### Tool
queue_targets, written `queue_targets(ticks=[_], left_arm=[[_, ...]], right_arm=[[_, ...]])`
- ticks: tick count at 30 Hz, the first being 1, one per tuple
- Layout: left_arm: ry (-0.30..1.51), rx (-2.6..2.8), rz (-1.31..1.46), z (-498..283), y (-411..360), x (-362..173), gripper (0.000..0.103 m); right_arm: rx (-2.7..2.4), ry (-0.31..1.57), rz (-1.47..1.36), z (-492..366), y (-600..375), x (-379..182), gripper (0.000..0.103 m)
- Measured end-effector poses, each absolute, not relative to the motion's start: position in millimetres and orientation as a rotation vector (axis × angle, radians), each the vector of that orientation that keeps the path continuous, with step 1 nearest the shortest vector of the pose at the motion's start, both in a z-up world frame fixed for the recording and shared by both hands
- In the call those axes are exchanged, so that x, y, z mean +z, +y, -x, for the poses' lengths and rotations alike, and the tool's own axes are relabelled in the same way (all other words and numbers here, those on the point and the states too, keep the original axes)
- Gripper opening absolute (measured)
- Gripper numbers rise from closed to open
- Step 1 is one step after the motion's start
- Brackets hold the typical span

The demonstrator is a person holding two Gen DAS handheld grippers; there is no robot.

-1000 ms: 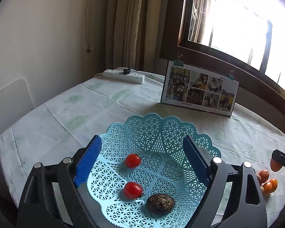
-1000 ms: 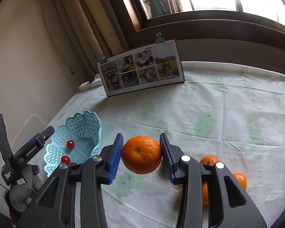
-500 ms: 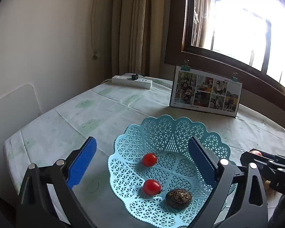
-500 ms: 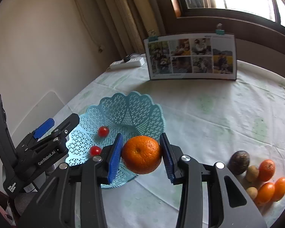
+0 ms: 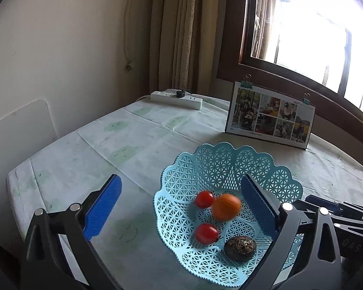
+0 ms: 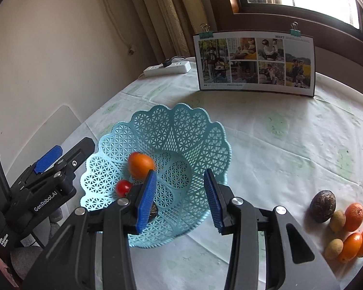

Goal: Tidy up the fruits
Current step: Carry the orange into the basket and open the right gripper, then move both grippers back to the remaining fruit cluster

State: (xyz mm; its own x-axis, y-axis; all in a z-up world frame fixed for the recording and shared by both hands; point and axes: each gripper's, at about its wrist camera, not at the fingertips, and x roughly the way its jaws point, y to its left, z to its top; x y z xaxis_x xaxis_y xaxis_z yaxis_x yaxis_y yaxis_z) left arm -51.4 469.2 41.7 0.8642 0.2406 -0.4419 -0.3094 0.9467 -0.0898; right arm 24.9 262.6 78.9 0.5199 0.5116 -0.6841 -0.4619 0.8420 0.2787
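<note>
The right claw [image 6: 179, 199] is spread wide with nothing between its blue pads, poised over the near rim of the blue lattice basket [image 6: 196, 130]; the left claw [image 5: 181, 207] is likewise spread and empty, its right pad over the basket's 3 o'clock side, its left pad over bare bench [image 5: 138, 140]. In the left wrist view the basket [image 5: 261, 159] holds 4 things: a dark rough fruit [image 5: 240, 248] at 5 o'clock, a cherry tomato [image 5: 206, 234] near the centre, a second tomato [image 5: 204, 199] at 11 o'clock, and an orange [image 5: 226, 206], blurred, touching that second tomato. On the bench at 4 o'clock from the basket, well apart, lies a cluster of fruits [image 6: 343, 224]: 3 orange ones, 2 small brown ones, 1 dark one. Farther back stands a photo card [image 6: 256, 62] with 2 clips; beyond it at 10 o'clock, a white power strip [image 6: 167, 68].
</note>
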Motion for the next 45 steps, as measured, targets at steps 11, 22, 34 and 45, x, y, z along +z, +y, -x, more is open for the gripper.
queue_targets(ticks=[11, 22, 34, 45], left_arm=[[0.432, 0.236, 0.137, 51.5, 445.8, 49.3, 0.100], [0.442, 0.154, 0.083, 42.8, 401.3, 53.4, 0.100], [0.467, -0.005, -0.026, 33.5, 322.3, 50.5, 0.100], [0.516, -0.145, -0.119, 27.5, 260.0, 32.5, 0.100]], right_arm=[[0.528, 0.840, -0.111, -24.4, 228.6, 78.5, 0.046], [0.380, 0.820, -0.162, -17.8, 152.1, 73.5, 0.049], [0.182, 0.818, -0.232, -3.3, 47.8, 61.2, 0.049], [0.072, 0.865, -0.204, 13.4, -8.5, 38.0, 0.049]])
